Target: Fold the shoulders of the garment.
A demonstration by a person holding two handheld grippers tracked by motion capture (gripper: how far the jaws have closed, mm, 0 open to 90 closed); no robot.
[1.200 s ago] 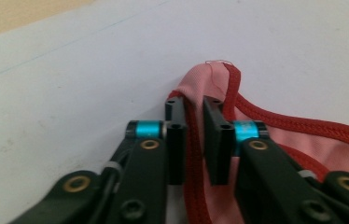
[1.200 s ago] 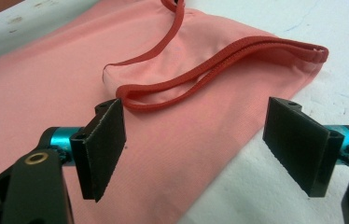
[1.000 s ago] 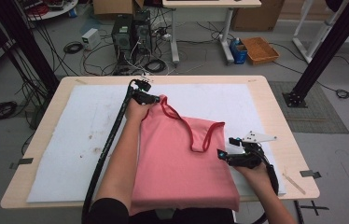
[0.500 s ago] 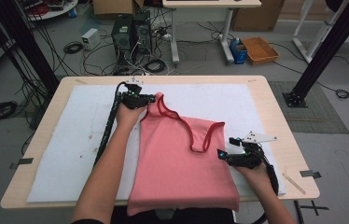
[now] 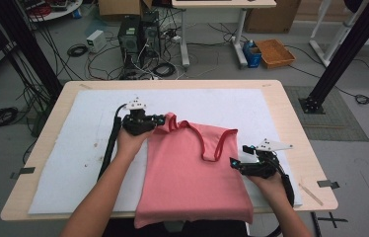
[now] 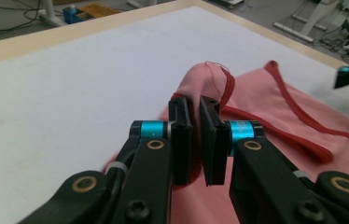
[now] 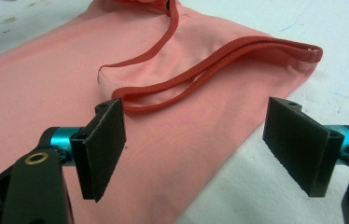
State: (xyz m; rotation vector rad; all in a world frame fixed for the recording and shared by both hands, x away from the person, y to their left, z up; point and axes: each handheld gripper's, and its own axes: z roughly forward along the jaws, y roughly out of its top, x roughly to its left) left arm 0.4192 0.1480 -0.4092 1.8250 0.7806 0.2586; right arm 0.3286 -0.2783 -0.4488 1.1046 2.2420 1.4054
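Bag: a pink cloth bag (image 5: 192,177) lies flat on the white mat (image 5: 74,148), reaching from the table's middle to its near edge, where the bottom hem hangs just over.
Straps: two red straps (image 7: 219,56) lie looped on the bag's upper half, near its mouth.
Left gripper (image 5: 159,120): fingers narrow, clamped on the bag's far-left top corner; in the left gripper view a fold of pink cloth (image 6: 200,84) stands pinched up between them.
Right gripper (image 5: 236,164): fingers wide, nothing between them, just beside the bag's right edge, low over the mat.
Handling: light, soft and limp, I judge; it will sag and crease wherever it is not held, and slide easily on the mat. Not fragile.
Where to hold: corners and the hemmed mouth edge look best, since doubled cloth gives the fingers something to bite. The free top-right corner (image 7: 310,53) seems the natural spot for the right gripper.
Risk: thin single cloth may slip out; a strap may snag.
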